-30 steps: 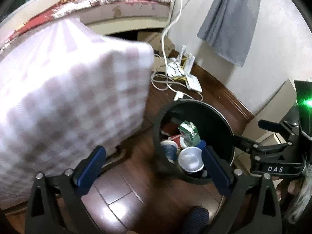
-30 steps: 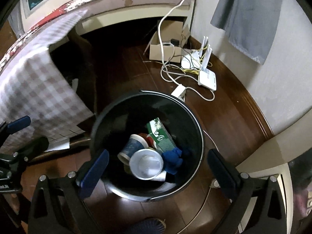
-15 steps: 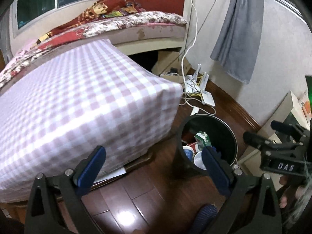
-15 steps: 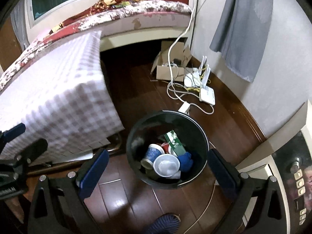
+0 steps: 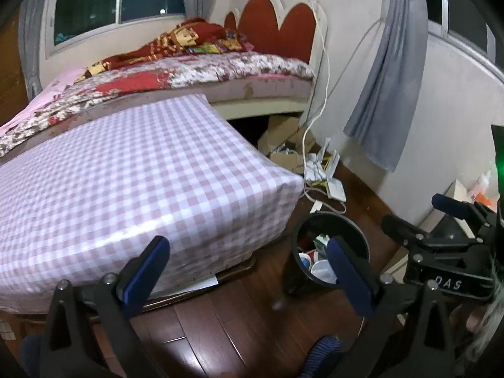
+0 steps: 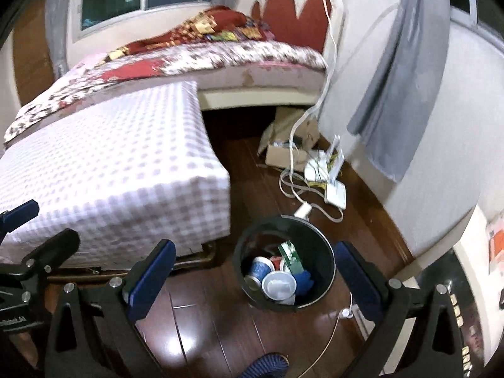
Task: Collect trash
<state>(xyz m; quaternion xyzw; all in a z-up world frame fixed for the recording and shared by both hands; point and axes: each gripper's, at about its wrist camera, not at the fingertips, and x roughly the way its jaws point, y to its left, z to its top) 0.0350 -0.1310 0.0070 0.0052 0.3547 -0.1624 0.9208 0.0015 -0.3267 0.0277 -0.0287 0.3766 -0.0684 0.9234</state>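
You have pulled both grippers up and back from the black trash bin (image 6: 285, 271), which a second ago filled the right wrist view and now sits small and low between the fingers. The checked desk (image 5: 132, 189) has shrunk from a close blur. The bed (image 5: 201, 69), headboard and window have come into view.

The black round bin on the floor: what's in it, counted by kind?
In the black round bin, as far as the right wrist view shows:
Blue patterned paper cup: 1
White plastic cup: 1
Red cup, partly hidden: 1
Green and white carton: 1
Blue crumpled item: 1
Total: 5 visible
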